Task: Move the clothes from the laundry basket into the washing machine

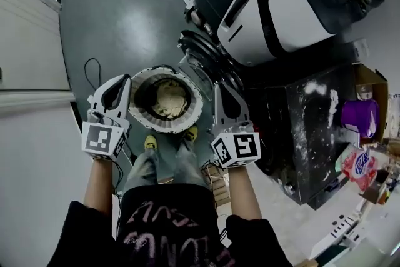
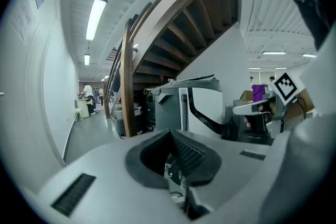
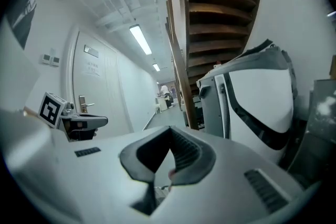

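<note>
A round white laundry basket (image 1: 187, 124) stands on the floor just ahead of the person's feet, with pale beige clothes (image 1: 169, 99) inside. My left gripper (image 1: 124, 80) hangs over its left rim and my right gripper (image 1: 220, 88) over its right rim. Both are shut, with nothing between the jaws. The white and black washing machine (image 1: 281, 3) stands beyond the basket at the upper right, its round door (image 1: 203, 53) swung open towards the basket. It also shows ahead in the left gripper view, washing machine (image 2: 197, 107), and in the right gripper view, washing machine (image 3: 254, 105).
A black cabinet (image 1: 312, 128) stands at the right with a purple container (image 1: 361, 117) and a cardboard box beside it. A thin cable (image 1: 94, 72) lies on the grey floor left of the basket. A white wall runs along the left. A wooden staircase (image 2: 157, 34) rises behind the machine.
</note>
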The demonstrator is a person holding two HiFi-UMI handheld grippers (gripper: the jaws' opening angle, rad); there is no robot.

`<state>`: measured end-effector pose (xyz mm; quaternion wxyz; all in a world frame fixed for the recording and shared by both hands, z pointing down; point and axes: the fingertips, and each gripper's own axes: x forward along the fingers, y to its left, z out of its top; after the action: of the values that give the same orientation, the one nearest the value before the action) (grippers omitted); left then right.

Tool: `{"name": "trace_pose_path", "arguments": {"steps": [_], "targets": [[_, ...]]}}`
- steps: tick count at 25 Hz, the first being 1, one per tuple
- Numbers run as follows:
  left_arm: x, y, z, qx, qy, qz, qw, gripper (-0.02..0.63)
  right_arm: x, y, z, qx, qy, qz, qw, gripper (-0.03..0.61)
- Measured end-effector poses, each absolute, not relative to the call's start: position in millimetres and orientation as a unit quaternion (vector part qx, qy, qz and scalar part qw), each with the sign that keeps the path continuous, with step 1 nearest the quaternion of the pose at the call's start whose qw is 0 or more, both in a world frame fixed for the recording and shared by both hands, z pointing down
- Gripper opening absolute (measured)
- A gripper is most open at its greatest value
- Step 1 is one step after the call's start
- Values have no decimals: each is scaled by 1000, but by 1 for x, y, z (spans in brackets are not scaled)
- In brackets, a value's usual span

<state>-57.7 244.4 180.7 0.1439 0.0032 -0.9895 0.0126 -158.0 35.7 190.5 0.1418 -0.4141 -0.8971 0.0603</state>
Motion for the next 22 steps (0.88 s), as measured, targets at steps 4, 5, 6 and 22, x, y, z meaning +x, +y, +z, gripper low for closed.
{"name": "trace_pose_path", "arguments": {"steps": [4, 5, 6, 22], "targets": [[-63, 238, 204, -22, -987, 6, 161, 9, -171, 38, 224, -417, -889, 77, 175, 3], [-61, 239, 211, -27, -985, 0, 168, 10, -171, 39, 231, -417, -887, 77, 182, 3], [-60, 241, 219, -30, -984, -6, 174, 9, -171, 40, 238, -416, -886, 76, 189, 3], [-50, 283, 335, 9, -967, -86, 241, 295, -139, 76, 342, -371, -885, 93, 267, 309]]}}
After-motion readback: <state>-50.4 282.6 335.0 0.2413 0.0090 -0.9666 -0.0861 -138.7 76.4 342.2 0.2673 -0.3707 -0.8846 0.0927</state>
